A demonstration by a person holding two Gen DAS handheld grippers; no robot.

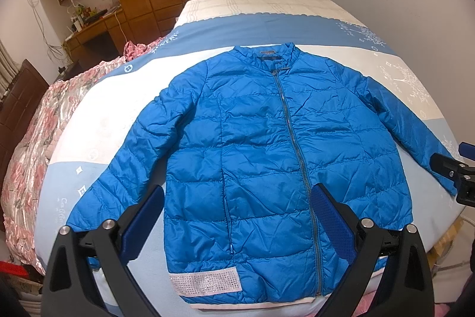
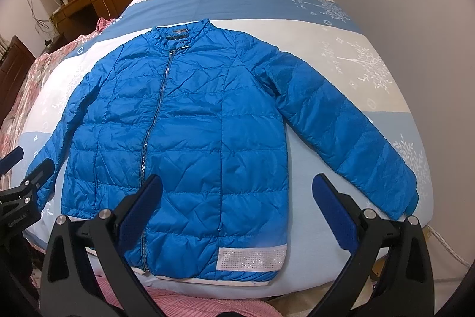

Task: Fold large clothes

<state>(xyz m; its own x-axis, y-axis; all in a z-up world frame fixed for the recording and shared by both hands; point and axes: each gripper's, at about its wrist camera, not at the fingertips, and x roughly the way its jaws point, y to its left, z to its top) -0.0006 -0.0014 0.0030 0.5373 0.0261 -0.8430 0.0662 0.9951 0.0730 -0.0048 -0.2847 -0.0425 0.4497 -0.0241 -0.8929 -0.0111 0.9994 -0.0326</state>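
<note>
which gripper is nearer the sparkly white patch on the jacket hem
Left. The left gripper hangs open right above the patch; the right gripper is open over the hem's other half, across the zipper.

One blue jacket (image 1: 261, 156) lies on one bed (image 1: 267, 20), with two sleeves, one zip (image 1: 294, 144) and one sparkly white strip (image 1: 204, 282) at the hem. Two tongs are in view, the left tongs (image 1: 237, 216) and the right tongs (image 2: 237, 207), both wide apart.
</note>
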